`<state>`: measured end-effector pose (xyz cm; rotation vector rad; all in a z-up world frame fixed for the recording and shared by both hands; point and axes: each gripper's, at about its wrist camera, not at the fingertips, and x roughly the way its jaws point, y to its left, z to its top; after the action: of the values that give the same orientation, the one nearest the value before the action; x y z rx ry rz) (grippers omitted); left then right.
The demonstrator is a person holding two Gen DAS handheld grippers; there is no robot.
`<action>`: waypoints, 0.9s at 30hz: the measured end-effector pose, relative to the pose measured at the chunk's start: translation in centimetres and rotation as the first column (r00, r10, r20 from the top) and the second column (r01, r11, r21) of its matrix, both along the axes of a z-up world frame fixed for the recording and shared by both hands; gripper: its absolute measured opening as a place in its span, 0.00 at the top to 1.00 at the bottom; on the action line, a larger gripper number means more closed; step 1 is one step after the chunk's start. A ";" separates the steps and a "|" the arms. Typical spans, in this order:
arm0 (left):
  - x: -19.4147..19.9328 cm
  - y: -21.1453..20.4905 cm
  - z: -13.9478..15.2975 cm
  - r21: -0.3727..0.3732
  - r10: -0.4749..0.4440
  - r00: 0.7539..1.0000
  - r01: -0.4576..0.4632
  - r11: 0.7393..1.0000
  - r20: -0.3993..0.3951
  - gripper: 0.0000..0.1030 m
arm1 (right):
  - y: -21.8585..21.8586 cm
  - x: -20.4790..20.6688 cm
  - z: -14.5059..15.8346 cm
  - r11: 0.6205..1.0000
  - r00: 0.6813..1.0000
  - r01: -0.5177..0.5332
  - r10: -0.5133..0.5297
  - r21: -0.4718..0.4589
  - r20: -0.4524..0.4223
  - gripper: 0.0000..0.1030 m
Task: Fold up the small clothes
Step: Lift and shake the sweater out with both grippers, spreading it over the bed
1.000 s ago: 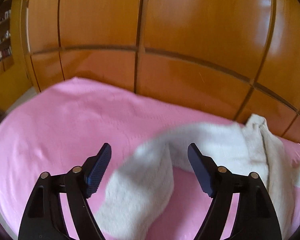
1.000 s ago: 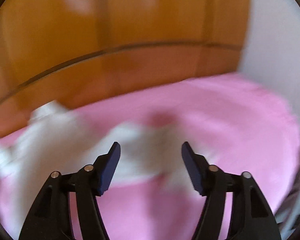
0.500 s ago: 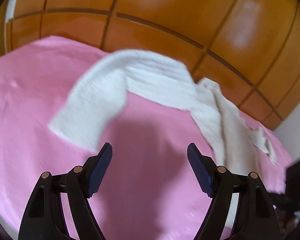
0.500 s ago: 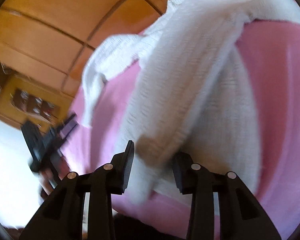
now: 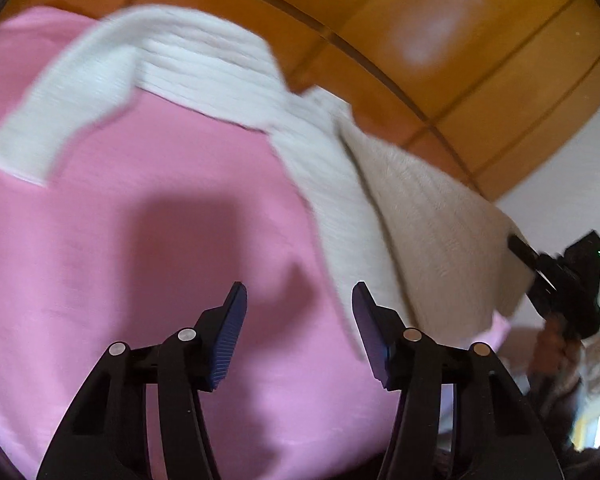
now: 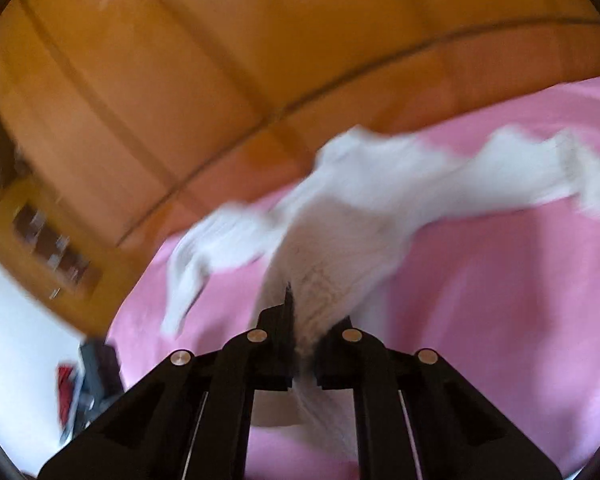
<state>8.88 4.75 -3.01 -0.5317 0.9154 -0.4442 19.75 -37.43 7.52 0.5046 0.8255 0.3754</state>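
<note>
A small cream knit sweater (image 5: 428, 200) lies across the pink bed sheet (image 5: 160, 280), one sleeve (image 5: 80, 80) stretched to the far left. My left gripper (image 5: 300, 320) is open and empty, just left of the sweater's near edge. My right gripper (image 6: 304, 328) is shut on the sweater's hem (image 6: 324, 280) and lifts it off the sheet (image 6: 500, 300); the view is blurred. The right gripper also shows in the left wrist view (image 5: 564, 280), at the sweater's right edge.
Glossy orange wooden wardrobe panels (image 5: 420, 20) stand right behind the bed. A wooden shelf unit (image 6: 48, 240) is at the far left in the right wrist view. Dark and red items (image 6: 80, 380) lie beside the bed's left edge.
My right gripper has closed on the sweater's hem and pulled it up. My left gripper has narrowed its opening a little and moved closer to the sweater's body.
</note>
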 end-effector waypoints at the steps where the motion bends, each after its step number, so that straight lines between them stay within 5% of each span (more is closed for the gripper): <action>1: 0.3 -1.1 -0.2 -0.026 -0.027 1.000 0.026 0.999 -0.008 0.47 | -1.4 -0.1 -0.1 1.000 1.000 0.026 -0.026 -0.003 -0.009 0.94; 7: 3.4 -7.2 -2.1 -0.038 -0.107 0.993 0.104 0.994 -0.059 0.48 | -3.9 1.1 -2.4 0.995 0.994 0.088 -0.090 -0.042 -0.062 0.94; 10: 5.0 -8.9 -2.3 -0.024 -0.117 0.991 0.116 0.993 -0.068 0.95 | -3.6 1.8 -2.5 0.995 0.994 0.078 -0.082 -0.059 -0.070 0.94; 16: 4.6 -5.3 4.3 -0.013 -0.104 0.993 0.105 0.994 0.059 0.96 | -3.2 0.2 2.8 0.998 0.999 0.005 -0.002 -0.066 0.045 0.94; 20: 3.8 0.0 8.8 -0.010 -0.056 0.996 0.057 0.998 0.075 0.96 | -2.8 -2.8 5.2 0.999 0.994 -0.049 0.050 -0.021 0.093 0.94; 24: 1.6 4.7 10.7 0.003 -0.016 1.000 0.016 1.000 0.021 0.96 | -2.0 -5.8 2.1 0.996 0.996 -0.090 0.090 -0.023 0.015 0.94; 27: 0.2 6.7 8.6 0.077 0.037 0.998 -0.033 0.997 -0.049 0.96 | -0.7 -7.4 -3.7 0.989 0.983 -0.124 0.113 -0.074 -0.142 0.94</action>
<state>9.10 11.49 5.59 -0.4909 0.9665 -0.3646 12.32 -38.09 3.81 0.4082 1.0041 0.4176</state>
